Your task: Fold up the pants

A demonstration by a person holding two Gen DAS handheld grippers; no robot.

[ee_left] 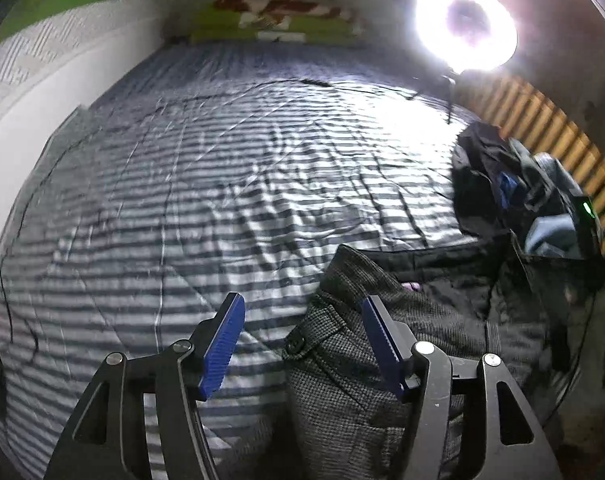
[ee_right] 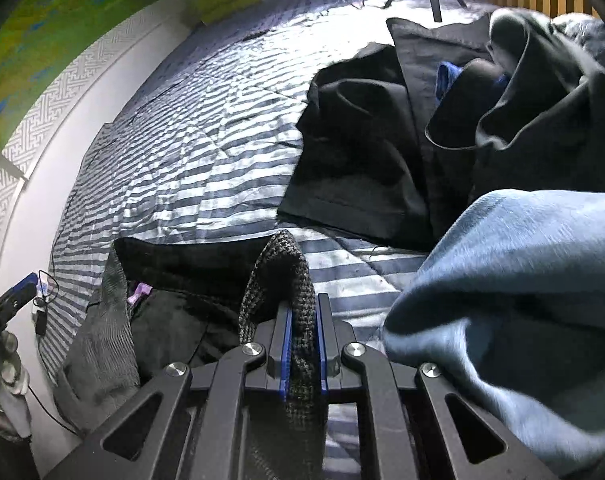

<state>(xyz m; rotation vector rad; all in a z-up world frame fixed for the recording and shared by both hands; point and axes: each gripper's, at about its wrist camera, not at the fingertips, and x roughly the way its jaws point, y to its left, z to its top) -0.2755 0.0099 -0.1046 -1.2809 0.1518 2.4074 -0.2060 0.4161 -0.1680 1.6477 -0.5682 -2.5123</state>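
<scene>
Pants (ee_left: 342, 360), grey checked weave, lie crumpled at the near edge of the bed (ee_left: 206, 184), waist end up. In the left wrist view the waistband with its one dark button (ee_left: 295, 345) sits between and below the left gripper (ee_left: 302, 344) fingers; the right-hand blue pad (ee_left: 376, 334) hangs over the fabric, the left-hand one over bare striped cover. Whether a pad touches the cloth can't be told. Left jaws stand well apart, nothing clamped.

Right gripper (ee_right: 302, 344): jaws nearly closed, pinching a fold of the same pants (ee_right: 278, 264) between its two blue pads (ee_right: 287, 344). The fold rises as a narrow ridge past the fingertips, then drops away to the left into a dark open waist with black lining and one small purple tag (ee_right: 139, 292).

Counts: one pair of checked pants, two grippers, four blue pads in all. One light blue garment (ee_right: 522, 280), just right of the right gripper, blurred. One heap of dark clothes (ee_right: 382, 140) beyond it on the bed, piece count unclear, a bit of bright blue inside.

Bed cover is blue and white striped, wrinkled. One ring light (ee_left: 466, 20) at the far right, very bright, on a stand. Green patterned pillow (ee_left: 278, 20) at the head. Slatted wood panel (ee_left: 550, 136) right of the bed. White wall (ee_right: 62, 140) with patterned band left.
</scene>
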